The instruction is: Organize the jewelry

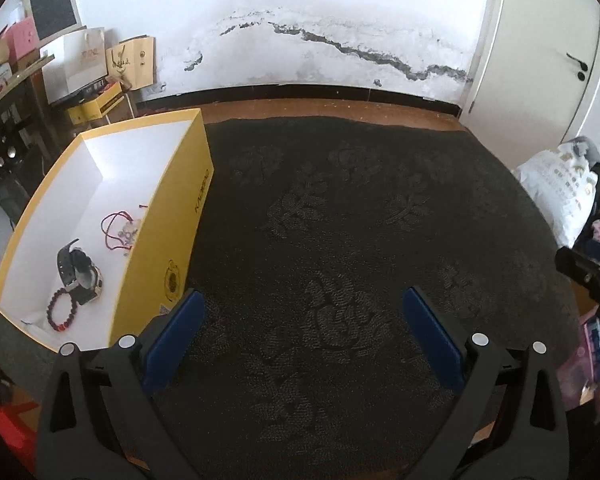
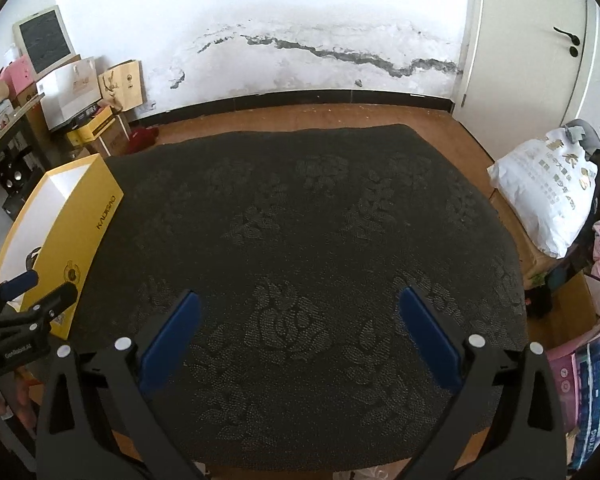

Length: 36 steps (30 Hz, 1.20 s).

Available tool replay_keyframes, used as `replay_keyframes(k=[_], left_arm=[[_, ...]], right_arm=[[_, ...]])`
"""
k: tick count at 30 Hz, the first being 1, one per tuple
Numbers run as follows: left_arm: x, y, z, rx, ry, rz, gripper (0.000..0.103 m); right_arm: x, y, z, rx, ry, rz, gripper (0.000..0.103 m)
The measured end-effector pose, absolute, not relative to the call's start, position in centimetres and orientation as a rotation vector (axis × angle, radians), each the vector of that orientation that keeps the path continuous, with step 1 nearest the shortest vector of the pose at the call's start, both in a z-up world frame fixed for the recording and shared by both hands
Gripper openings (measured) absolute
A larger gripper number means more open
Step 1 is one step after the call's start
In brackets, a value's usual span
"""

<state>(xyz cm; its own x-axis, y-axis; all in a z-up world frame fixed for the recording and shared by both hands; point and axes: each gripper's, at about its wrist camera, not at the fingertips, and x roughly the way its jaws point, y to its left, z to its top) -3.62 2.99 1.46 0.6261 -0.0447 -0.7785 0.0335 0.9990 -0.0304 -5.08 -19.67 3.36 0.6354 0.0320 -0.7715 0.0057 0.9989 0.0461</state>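
Yellow box (image 1: 188, 216), white inside; dark floral-patterned cloth (image 1: 340, 240); red bead bracelet (image 1: 62, 308); blue pads (image 1: 176, 332).

Table (image 2: 308, 240) is covered by a dark grey cloth with a woven floral pattern. Only item directly on it: open yellow box (image 1: 168, 216), white inside, at the left edge. Rest of the cloth is bare.

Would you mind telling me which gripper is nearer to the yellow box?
Left. The left gripper hovers just beside the yellow box, near its front corner; the right gripper hangs over the middle of the dark cloth, farther away.
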Motion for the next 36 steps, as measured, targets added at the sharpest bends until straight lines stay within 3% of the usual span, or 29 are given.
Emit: replay_keyframes(k=[36], left_arm=[[-3.5, 2.5, 1.0, 0.000, 0.895, -0.039, 0.097]], right_arm=[[-5.3, -19.3, 2.8, 0.030, 0.893, 0.052, 0.096]])
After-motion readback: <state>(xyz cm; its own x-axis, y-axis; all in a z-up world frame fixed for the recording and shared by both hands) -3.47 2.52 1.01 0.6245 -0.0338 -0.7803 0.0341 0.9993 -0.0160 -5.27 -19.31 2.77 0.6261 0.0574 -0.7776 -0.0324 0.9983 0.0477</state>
